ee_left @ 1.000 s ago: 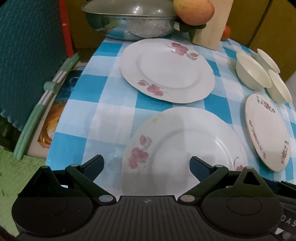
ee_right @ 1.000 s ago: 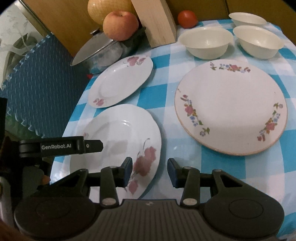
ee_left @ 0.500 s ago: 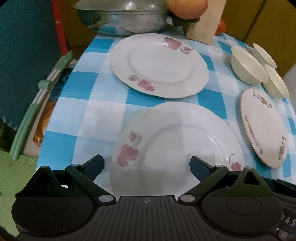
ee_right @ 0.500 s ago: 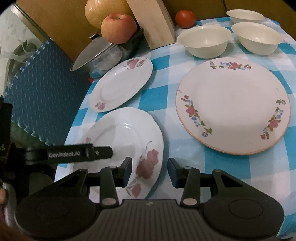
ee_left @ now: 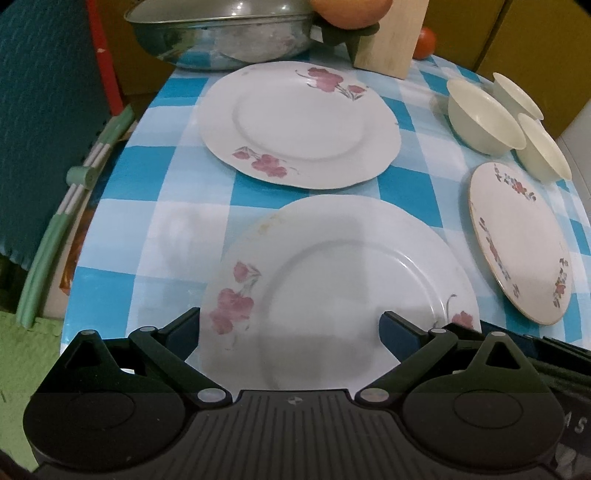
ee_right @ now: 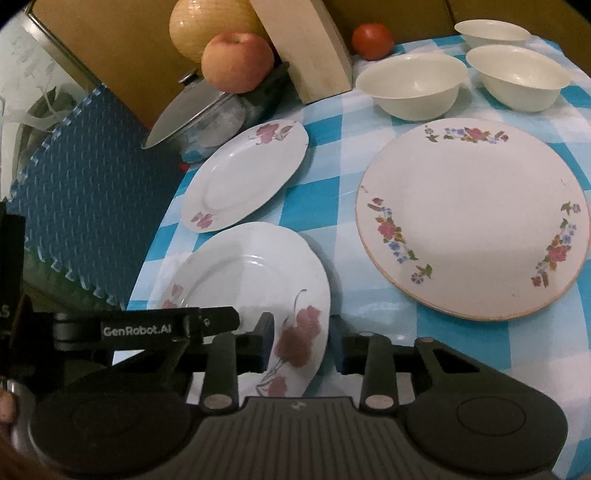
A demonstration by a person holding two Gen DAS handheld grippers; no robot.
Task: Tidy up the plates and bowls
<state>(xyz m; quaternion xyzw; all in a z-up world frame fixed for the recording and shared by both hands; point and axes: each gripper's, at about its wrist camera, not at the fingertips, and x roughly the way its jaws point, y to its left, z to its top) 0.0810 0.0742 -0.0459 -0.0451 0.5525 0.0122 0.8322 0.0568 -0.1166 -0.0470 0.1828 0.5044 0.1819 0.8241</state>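
Three plates lie on a blue-checked tablecloth. The near white plate with pink flowers (ee_left: 343, 284) (ee_right: 251, 280) lies at the table's front edge. My left gripper (ee_left: 290, 328) is open, its fingers wide apart over this plate's near rim. My right gripper (ee_right: 301, 341) is open, its jaws astride the same plate's right rim, not closed on it. A second pink-flower plate (ee_left: 299, 123) (ee_right: 245, 175) lies behind. A cream plate with coloured flowers (ee_left: 521, 240) (ee_right: 472, 218) lies to the right. Three cream bowls (ee_left: 484, 118) (ee_right: 410, 85) stand at the back right.
A lidded steel pot (ee_left: 221, 33) (ee_right: 192, 107), an apple (ee_right: 238, 61), a wooden block (ee_right: 306, 48) and a tomato (ee_right: 372, 41) stand at the back. A blue foam mat (ee_right: 85, 192) stands left of the table. The left gripper's arm (ee_right: 147, 328) shows beside my right gripper.
Both grippers have moved forward and lower toward the near plate. The right jaws now sit on either side of its rim. Neither gripper's opening has changed.
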